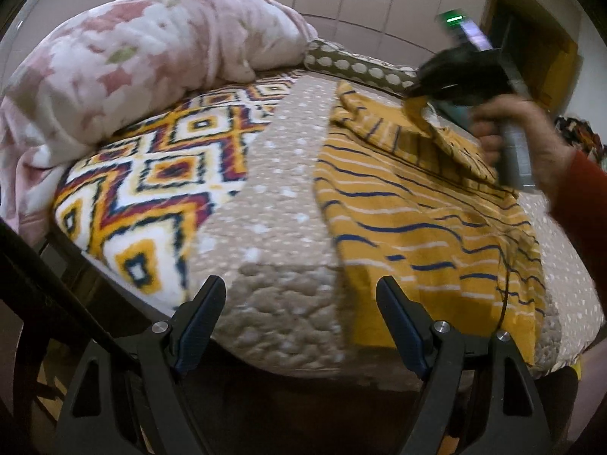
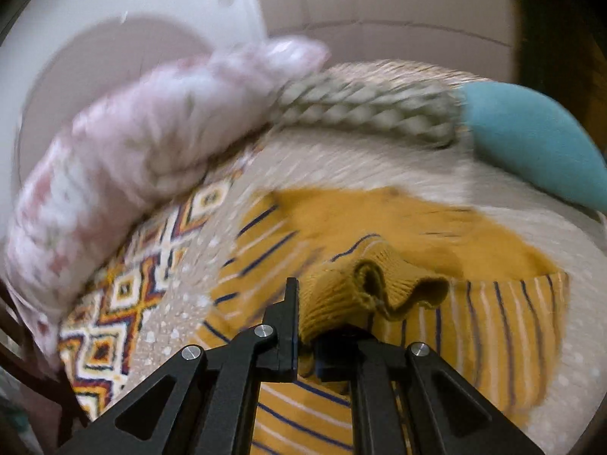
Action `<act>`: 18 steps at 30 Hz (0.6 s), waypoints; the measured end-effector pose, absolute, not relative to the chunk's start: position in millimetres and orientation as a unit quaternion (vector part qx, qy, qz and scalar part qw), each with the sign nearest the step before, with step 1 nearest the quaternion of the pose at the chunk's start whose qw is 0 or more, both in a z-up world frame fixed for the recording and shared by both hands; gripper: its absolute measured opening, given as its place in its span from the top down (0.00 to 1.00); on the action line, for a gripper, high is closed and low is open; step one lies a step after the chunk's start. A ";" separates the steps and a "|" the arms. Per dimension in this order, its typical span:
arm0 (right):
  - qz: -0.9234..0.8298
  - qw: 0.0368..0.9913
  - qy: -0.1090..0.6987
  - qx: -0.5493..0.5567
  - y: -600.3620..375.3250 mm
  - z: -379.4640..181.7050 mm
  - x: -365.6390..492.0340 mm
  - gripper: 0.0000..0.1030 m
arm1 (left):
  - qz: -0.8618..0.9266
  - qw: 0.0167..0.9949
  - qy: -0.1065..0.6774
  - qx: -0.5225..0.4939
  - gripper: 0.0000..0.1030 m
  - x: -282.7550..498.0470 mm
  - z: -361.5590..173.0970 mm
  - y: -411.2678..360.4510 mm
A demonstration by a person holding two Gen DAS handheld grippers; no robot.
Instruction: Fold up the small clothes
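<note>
At right of the left view, the right gripper (image 2: 326,326) jaws pinch the sweater (image 1: 409,204) cuff (image 2: 364,288), lifted over the body on the bed (image 1: 273,204); the left gripper (image 1: 299,322) jaws gape empty at the hem.

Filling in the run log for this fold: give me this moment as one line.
stage: sleeve fold | right gripper: shut on ribbed cuff of yellow striped top | left gripper: open, holding nothing | surface: quilted bedspread
</note>
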State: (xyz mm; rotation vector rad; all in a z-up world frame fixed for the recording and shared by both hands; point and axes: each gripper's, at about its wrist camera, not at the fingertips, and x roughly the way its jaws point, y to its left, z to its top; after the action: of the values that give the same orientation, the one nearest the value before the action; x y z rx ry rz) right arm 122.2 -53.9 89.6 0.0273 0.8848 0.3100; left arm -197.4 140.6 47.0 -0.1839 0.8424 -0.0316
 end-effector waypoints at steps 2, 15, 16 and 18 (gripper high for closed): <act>0.154 0.883 0.443 -0.011 -21.9 66.0 138.0 0.94 | -0.009 0.908 0.409 -0.093 0.22 -199.5 44.3 151.4; 0.242 0.853 0.456 -0.076 60.3 50.0 139.1 0.57 | 0.006 0.902 0.420 -0.103 0.22 -194.0 39.0 161.5; 0.260 0.851 0.452 -0.056 55.3 61.3 133.1 0.56 | 0.004 0.902 0.420 -0.103 0.22 -194.4 40.4 159.8; 0.278 0.850 0.447 -0.024 40.3 78.6 121.3 0.56 | 0.000 0.902 0.419 -0.102 0.22 -195.1 42.7 157.8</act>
State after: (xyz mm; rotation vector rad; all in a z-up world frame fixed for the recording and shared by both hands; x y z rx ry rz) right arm 121.3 40.3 78.6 -0.0508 0.9418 0.5853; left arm -195.1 157.8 42.7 -0.2112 0.8665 0.0006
